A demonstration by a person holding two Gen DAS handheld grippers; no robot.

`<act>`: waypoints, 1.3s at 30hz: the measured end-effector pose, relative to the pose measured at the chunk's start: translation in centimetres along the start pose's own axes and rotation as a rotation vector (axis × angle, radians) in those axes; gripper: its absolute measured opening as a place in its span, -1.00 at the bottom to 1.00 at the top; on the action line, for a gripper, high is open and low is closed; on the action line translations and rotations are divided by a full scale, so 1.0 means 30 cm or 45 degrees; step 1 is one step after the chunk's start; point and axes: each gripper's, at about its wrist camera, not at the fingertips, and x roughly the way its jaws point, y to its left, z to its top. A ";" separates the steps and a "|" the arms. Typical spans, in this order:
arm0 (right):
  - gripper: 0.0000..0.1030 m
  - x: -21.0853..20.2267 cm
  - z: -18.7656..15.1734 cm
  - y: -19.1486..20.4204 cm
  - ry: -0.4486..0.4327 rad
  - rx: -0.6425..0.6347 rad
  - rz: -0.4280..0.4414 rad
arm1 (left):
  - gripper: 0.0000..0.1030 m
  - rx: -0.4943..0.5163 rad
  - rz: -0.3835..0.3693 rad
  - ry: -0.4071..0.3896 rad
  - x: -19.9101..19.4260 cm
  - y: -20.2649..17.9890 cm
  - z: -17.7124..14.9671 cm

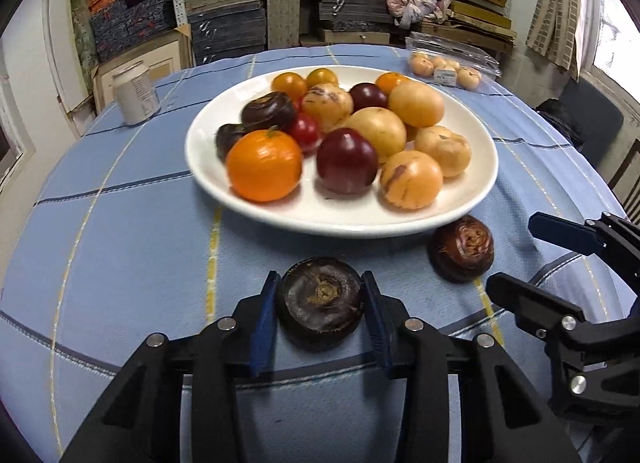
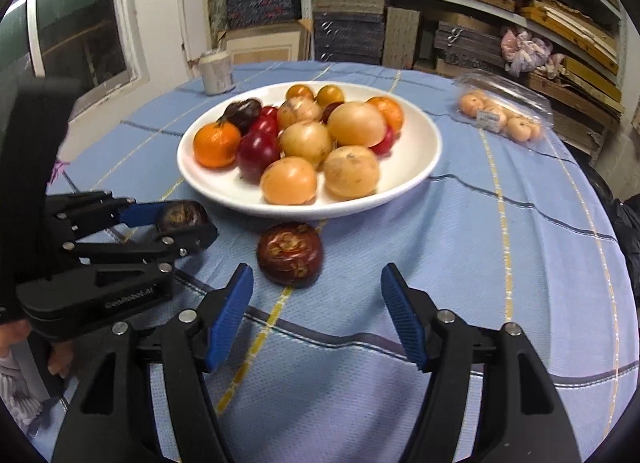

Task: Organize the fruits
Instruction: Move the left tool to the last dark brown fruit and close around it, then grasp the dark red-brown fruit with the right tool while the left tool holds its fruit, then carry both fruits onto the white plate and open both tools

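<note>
A dark flat fruit [image 1: 320, 303] is clamped between the blue pads of the left gripper [image 1: 320, 311] on the tablecloth [image 1: 120, 223], just short of the white plate [image 1: 460, 199].

Both pads are seen pressed against the fruit's sides, at 6 o'clock from the plate. A second brown fruit [image 2: 289, 254] lies on the cloth just beside the plate's near rim, at about 2 o'clock from the held one. The right gripper [image 2: 316, 311] is held wide, nothing between its pads, the brown fruit lying just ahead of them. On the plate, oranges [image 1: 264, 165], dark red fruits [image 1: 347, 161] and pale yellow fruits [image 1: 411, 179] are heaped. A tin [image 1: 134, 93] stands at 10 o'clock from the plate, a clear fruit pack [image 1: 452, 63] at 1 o'clock.
</note>
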 end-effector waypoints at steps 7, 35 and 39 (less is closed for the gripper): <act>0.25 0.069 0.039 0.010 0.054 0.011 0.025 | -0.20 -0.055 0.023 -0.020 -0.027 0.040 -0.007; -0.19 -0.319 0.295 -0.128 -0.370 0.160 0.075 | -0.20 -0.087 0.077 -0.324 -0.265 0.064 0.274; -0.19 -0.183 0.421 -0.126 -0.326 0.164 0.052 | -0.20 -0.112 0.096 -0.304 -0.168 0.075 0.383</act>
